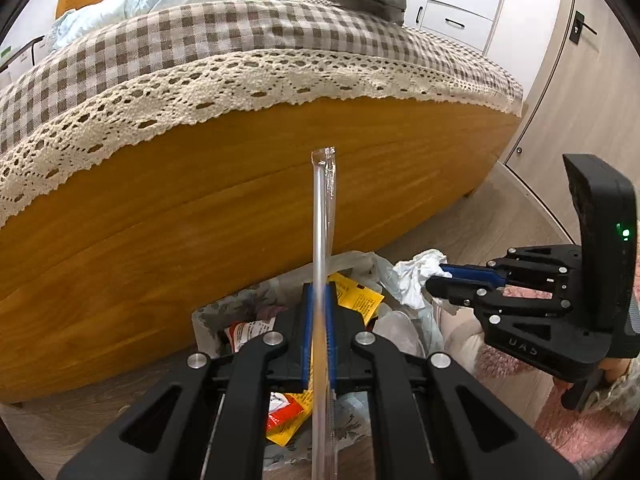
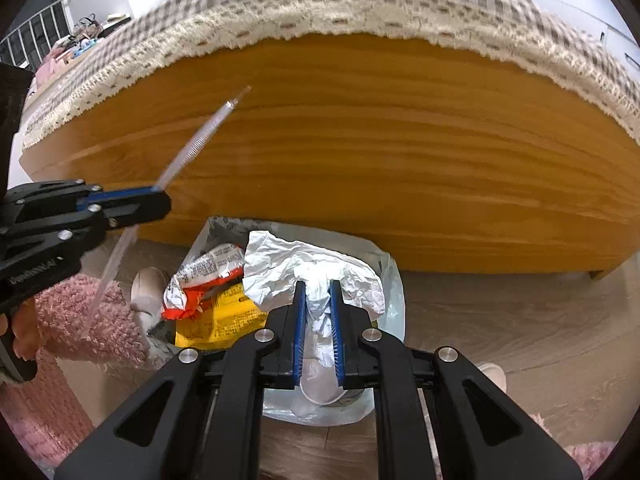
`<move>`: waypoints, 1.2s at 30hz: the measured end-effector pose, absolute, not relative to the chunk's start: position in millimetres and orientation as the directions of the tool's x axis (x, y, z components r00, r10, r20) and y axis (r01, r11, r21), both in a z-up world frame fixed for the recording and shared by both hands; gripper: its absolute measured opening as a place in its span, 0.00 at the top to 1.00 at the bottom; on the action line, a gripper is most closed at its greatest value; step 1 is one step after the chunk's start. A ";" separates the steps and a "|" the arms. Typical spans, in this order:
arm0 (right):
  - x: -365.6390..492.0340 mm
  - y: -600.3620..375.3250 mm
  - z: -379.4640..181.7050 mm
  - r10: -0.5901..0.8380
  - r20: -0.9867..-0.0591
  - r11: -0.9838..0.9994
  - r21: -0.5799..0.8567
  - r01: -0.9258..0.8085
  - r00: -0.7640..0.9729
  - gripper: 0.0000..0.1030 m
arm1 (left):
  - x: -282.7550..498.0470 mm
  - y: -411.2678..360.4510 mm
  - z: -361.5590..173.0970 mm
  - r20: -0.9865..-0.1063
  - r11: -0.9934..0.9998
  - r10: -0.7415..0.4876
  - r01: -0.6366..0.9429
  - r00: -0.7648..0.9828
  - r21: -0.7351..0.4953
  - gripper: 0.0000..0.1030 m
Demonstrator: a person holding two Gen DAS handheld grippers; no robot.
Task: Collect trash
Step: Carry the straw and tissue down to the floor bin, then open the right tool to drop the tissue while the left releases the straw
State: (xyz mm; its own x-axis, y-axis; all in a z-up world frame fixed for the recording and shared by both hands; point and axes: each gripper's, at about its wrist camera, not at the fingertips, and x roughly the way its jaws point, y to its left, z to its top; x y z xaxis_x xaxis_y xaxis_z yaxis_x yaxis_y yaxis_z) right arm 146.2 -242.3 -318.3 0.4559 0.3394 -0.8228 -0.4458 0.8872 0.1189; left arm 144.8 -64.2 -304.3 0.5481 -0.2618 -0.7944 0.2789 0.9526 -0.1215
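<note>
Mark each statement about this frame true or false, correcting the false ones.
1. The left tool is shut on a clear wrapped straw. True.
2. The right tool is open and holds nothing. False: it grips crumpled white tissue.
3. The trash bag sits on the floor beside the wooden bed frame. True.
4. The bag is empty. False: a yellow wrapper and a red and white wrapper lie inside.
5. The bed cover is plain blue. False: it is checked with a lace edge.
</note>
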 end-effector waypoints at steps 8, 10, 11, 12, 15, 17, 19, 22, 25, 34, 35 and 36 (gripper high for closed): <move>155.9 -243.1 -334.0 0.306 -0.882 0.896 0.139 -0.423 0.359 0.89 | 150.3 -54.0 -317.8 -0.833 0.960 -0.248 0.239 0.495 -0.144 0.97; 159.0 -243.7 -335.5 0.299 -0.889 0.899 0.141 -0.416 0.345 0.89 | 151.9 -56.2 -321.8 -0.840 0.958 -0.250 0.246 0.481 -0.145 0.97; 161.5 -244.7 -337.4 0.297 -0.893 0.901 0.145 -0.410 0.337 0.89 | 152.5 -58.3 -324.4 -0.845 0.957 -0.250 0.252 0.472 -0.143 0.97; 164.0 -244.3 -337.9 0.298 -0.896 0.902 0.150 -0.406 0.331 0.89 | 152.3 -59.6 -326.2 -0.849 0.956 -0.251 0.256 0.466 -0.142 0.97; 171.4 -244.4 -342.9 0.298 -0.903 0.907 0.166 -0.388 0.310 0.88 | 153.9 -67.6 -334.4 -0.865 0.952 -0.244 0.279 0.439 -0.127 0.97; 175.6 -243.1 -346.9 0.297 -0.909 0.910 0.175 -0.376 0.294 0.88 | 154.2 -70.1 -338.1 -0.872 0.951 -0.240 0.285 0.428 -0.122 0.97; 179.5 -241.3 -349.2 0.298 -0.911 0.911 0.184 -0.369 0.283 0.88 | 156.8 -70.6 -343.4 -0.878 0.951 -0.240 0.284 0.415 -0.125 0.97; 183.8 -236.5 -349.2 0.311 -0.912 0.907 0.200 -0.370 0.269 0.88 | 159.5 -69.7 -350.2 -0.888 0.953 -0.233 0.275 0.398 -0.127 0.97; 188.5 -234.4 -351.0 0.298 -0.921 0.909 0.193 -0.370 0.252 0.86 | 165.0 -68.5 -355.6 -0.898 0.955 -0.226 0.267 0.377 -0.129 0.97; 196.2 -236.6 -343.1 0.298 -0.919 0.919 0.203 -0.339 0.257 0.47 | 175.8 -66.4 -367.5 -0.922 0.958 -0.203 0.261 0.329 -0.117 0.97; 197.2 -239.2 -343.3 0.295 -0.921 0.923 0.206 -0.324 0.254 0.47 | 176.1 -67.9 -370.5 -0.926 0.957 -0.200 0.268 0.319 -0.114 0.97; 198.0 -241.2 -343.3 0.293 -0.922 0.927 0.209 -0.312 0.253 0.47 | 176.2 -69.2 -373.1 -0.929 0.955 -0.199 0.274 0.311 -0.113 0.97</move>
